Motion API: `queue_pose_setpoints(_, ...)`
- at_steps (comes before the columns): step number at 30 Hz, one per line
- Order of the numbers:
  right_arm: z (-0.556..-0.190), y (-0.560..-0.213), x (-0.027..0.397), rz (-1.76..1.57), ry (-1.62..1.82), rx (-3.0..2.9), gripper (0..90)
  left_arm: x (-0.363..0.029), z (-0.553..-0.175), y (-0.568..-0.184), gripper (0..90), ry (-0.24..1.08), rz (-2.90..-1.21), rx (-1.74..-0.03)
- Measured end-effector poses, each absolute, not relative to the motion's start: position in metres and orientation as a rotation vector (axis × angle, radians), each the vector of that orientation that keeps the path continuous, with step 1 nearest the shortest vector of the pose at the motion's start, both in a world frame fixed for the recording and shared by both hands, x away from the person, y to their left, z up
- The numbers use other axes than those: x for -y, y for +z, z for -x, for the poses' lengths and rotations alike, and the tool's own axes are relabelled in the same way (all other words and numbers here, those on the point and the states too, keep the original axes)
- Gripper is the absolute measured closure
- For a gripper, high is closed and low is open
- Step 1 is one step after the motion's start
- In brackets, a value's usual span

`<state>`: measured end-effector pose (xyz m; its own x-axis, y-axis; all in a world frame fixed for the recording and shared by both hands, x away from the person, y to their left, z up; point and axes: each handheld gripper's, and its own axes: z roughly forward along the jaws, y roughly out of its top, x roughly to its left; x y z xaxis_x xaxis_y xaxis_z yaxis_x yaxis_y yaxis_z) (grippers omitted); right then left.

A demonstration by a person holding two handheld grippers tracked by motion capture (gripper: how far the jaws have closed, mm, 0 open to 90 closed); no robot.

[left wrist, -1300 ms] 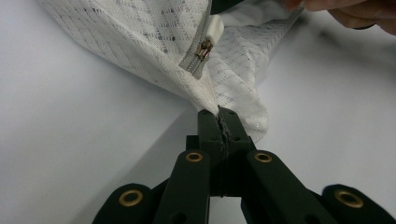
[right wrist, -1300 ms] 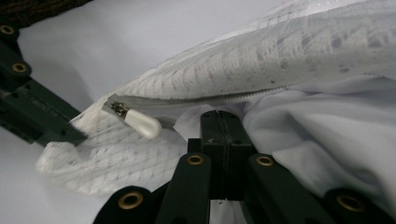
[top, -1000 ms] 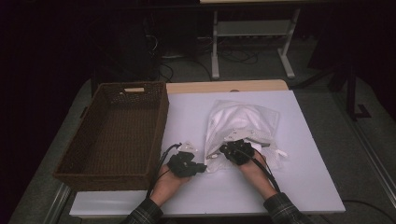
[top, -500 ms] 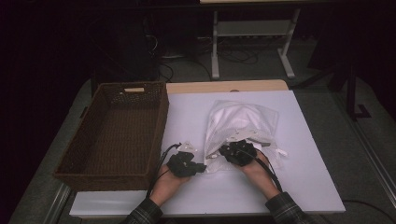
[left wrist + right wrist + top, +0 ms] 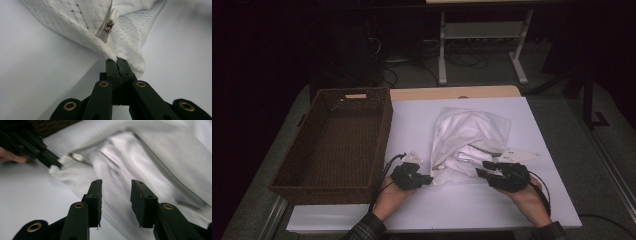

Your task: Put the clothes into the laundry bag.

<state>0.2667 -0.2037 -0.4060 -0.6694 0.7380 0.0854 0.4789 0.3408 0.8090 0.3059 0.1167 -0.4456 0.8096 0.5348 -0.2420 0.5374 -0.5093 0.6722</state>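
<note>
- Bag: white mesh, zippered, lies flat on the white table, right of the basket and apart from it.
- Bag's near corner points toward the person; the rest spreads away toward the far edge of the table.
- Left gripper: jaws clamped tight on the bag's near-left corner. In the left gripper view the mesh fabric is pinched between the pads, no gap visible.
- Zipper pull: white tab, sits on the zip just beyond the pinched corner, free of the jaws.
- Right gripper: jaws parted and have just been opening. In the right gripper view there is a clear gap between the pads, nothing pressed in it; bag fabric lies beyond and below the jaws.
- Right gripper sits at the bag's near-right edge, well apart from the left gripper; whether it touches the fabric, cannot tell.
- Right gripper view is motion-blurred; the left gripper shows at its upper left, holding the corner beside the zipper pull.
- Basket: brown wicker, rectangular, on the left side of the table, nothing seen inside.
- Both hands rest low near the front table edge.
</note>
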Motion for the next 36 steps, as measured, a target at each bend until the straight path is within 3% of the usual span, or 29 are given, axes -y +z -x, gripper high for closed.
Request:
queue_pose_setpoints(10,-0.274,-0.429,0.234,-1.198,1.145,-2.338,50.4,-0.117,-0.307,-0.446,89.5,-0.009,-2.210,-0.790)
queue_pose_setpoints(13,-0.281,-0.437,0.230,-1.223,1.128,-2.364,55.8,-0.117,-0.307,-0.446,89.5,-0.008,-2.212,-0.788)
queue_pose_setpoints(14,-0.283,-0.440,0.229,-1.221,1.125,-2.372,64.0,-0.116,-0.306,-0.446,89.4,-0.008,-2.213,-0.788)
queue_pose_setpoints(17,-0.286,-0.441,0.225,-1.199,1.125,-2.395,77.2,-0.117,-0.306,-0.446,89.5,-0.006,-2.211,-0.788)
queue_pose_setpoints(20,-0.283,-0.435,0.222,-1.161,1.161,-2.376,83.2,-0.116,-0.306,-0.446,89.5,-0.008,-2.212,-0.788)
queue_pose_setpoints(36,-0.294,-0.417,0.173,-1.011,1.235,-2.362,84.8,-0.115,-0.306,-0.446,89.5,-0.003,-2.213,-0.788)
